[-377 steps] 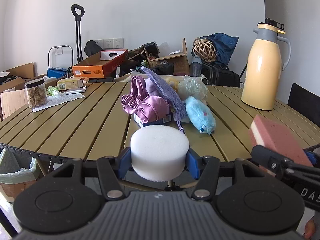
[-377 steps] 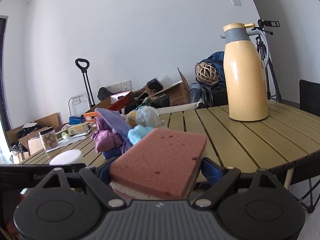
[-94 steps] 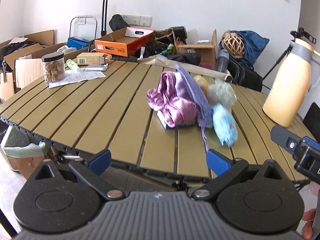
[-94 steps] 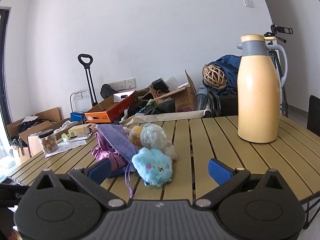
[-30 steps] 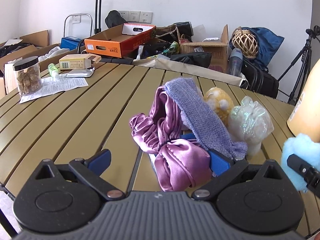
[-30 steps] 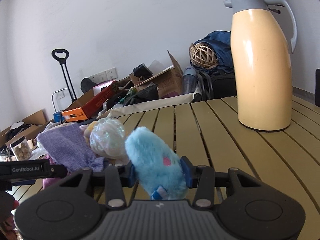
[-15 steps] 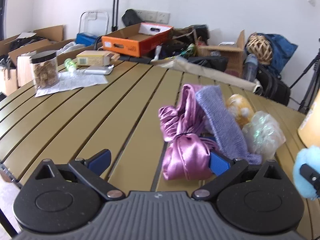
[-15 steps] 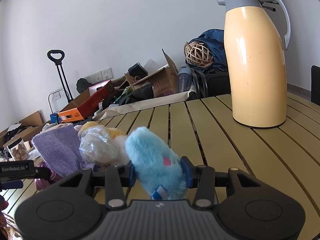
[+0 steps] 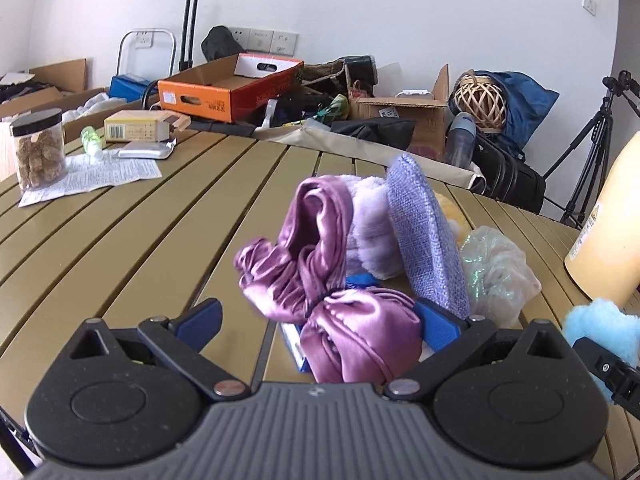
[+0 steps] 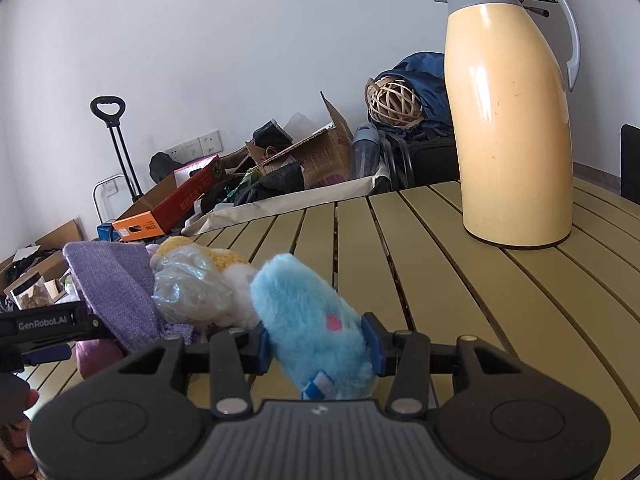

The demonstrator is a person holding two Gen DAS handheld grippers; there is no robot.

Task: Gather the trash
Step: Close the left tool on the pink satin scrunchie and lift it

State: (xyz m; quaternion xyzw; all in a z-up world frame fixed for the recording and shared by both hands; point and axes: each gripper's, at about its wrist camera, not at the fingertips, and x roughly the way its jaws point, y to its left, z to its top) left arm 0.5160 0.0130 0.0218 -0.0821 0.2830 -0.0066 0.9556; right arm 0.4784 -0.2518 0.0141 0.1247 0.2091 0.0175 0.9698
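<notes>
A slatted olive table (image 9: 120, 216) is seen, bearing one smooth cream jug (image 10: 512, 120). One clear jar (image 9: 38, 152) is filled with brown lumps. One shiny purple satin cloth (image 9: 320, 280) is straddled by the spread left gripper (image 9: 316, 322). One fluffy blue plush toy (image 10: 316, 328) is clamped in the right gripper (image 10: 318, 346).

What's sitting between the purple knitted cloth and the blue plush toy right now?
A crumpled iridescent plastic wad lies between the purple knitted cloth and the blue plush toy, with a yellow-and-white plush just behind it; clearest in the right wrist view.
</notes>
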